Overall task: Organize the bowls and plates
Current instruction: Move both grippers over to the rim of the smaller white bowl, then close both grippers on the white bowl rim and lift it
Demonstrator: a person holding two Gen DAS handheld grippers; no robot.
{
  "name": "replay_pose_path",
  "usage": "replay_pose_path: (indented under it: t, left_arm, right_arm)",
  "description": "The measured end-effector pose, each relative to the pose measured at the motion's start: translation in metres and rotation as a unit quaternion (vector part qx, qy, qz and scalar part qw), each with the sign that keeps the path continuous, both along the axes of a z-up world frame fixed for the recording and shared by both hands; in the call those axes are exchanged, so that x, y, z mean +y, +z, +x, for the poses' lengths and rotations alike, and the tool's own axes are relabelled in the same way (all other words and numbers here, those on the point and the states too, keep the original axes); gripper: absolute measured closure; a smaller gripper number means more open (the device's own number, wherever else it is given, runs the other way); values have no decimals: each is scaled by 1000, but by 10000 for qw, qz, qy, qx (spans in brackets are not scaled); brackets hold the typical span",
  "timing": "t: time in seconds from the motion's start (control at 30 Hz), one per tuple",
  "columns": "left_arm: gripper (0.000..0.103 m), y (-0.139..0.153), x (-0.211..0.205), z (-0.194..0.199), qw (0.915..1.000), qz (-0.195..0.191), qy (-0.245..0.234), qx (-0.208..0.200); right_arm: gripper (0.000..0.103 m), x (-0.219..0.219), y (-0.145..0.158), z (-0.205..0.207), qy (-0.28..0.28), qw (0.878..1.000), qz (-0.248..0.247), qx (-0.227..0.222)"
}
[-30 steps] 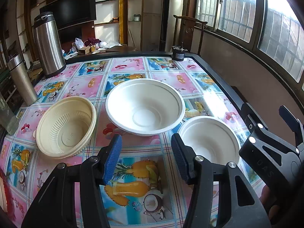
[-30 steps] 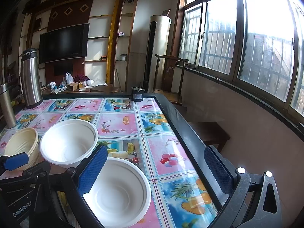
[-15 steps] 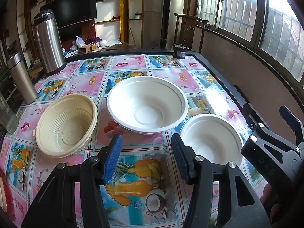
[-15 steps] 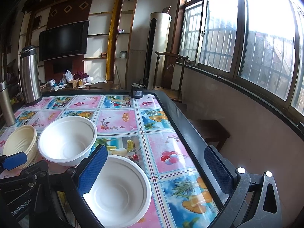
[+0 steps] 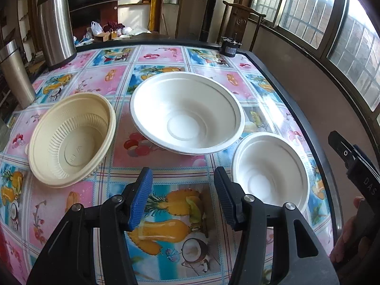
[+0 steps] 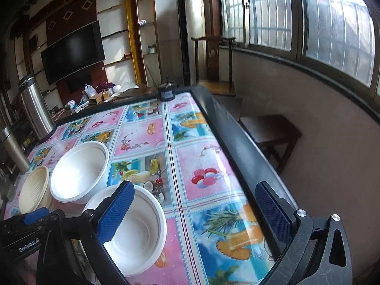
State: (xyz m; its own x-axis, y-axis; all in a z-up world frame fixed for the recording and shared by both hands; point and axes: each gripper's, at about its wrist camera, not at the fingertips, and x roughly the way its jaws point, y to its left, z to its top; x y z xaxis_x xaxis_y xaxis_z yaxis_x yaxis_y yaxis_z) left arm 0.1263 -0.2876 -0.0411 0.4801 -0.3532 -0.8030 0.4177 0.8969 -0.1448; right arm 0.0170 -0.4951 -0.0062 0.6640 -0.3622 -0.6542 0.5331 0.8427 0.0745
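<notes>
The left gripper [image 5: 181, 197] has its two blue fingers spread apart with nothing between them. They hang over the fruit-picture tablecloth [image 5: 166, 213] and touch no bowl. The big white bowl [image 5: 187, 116] sits just past the fingers, in the middle. The cream bowl [image 5: 71, 140] is off to the left of them, and the small white bowl [image 5: 270, 173] is just beside the right finger.

The right gripper [image 6: 194, 211] is spread very wide and holds nothing. Its left finger [image 6: 116, 213] hangs over the near rim of the small white bowl [image 6: 137, 232]; I cannot tell if it touches. Its right finger [image 6: 273, 211] is out by the dark table edge [image 6: 228, 128].

There are three bowls: two white and one cream. They stand close in a row, all open side up. Farther back are two shiny metal flasks, a tall one [image 5: 55, 23] and a thinner one [image 5: 14, 76]. A small dark thing [image 5: 229, 46] sits at the far edge.
</notes>
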Motion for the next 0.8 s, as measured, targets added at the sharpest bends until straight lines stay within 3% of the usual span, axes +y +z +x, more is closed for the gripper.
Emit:
replay_pose_path:
  t: [0.13,0.23,0.5,0.6,0.8]
  left_arm:
    - [51,-12,-13,4,9984,6,-190,535]
    - [51,-18,-18,5,9978,48,-104,660]
    - [51,-18,-24,1,9954,-84,-70,950]
    - [51,-14,-26,-1,9955,-87,-58,937]
    - [51,-8,-15,1,9939,-373,92,1034]
  right_arm:
    - [0,-22,-19,3,223,9953,908,267]
    - [0,-29,-35,6,317,9882,1419,486]
    - [2,-36,-59,15,555,9684,2343,650]
    - [2,-40,-60,13,461,9663,2446,653]
    - [13,-50,-69,12,464,9515,2984,584]
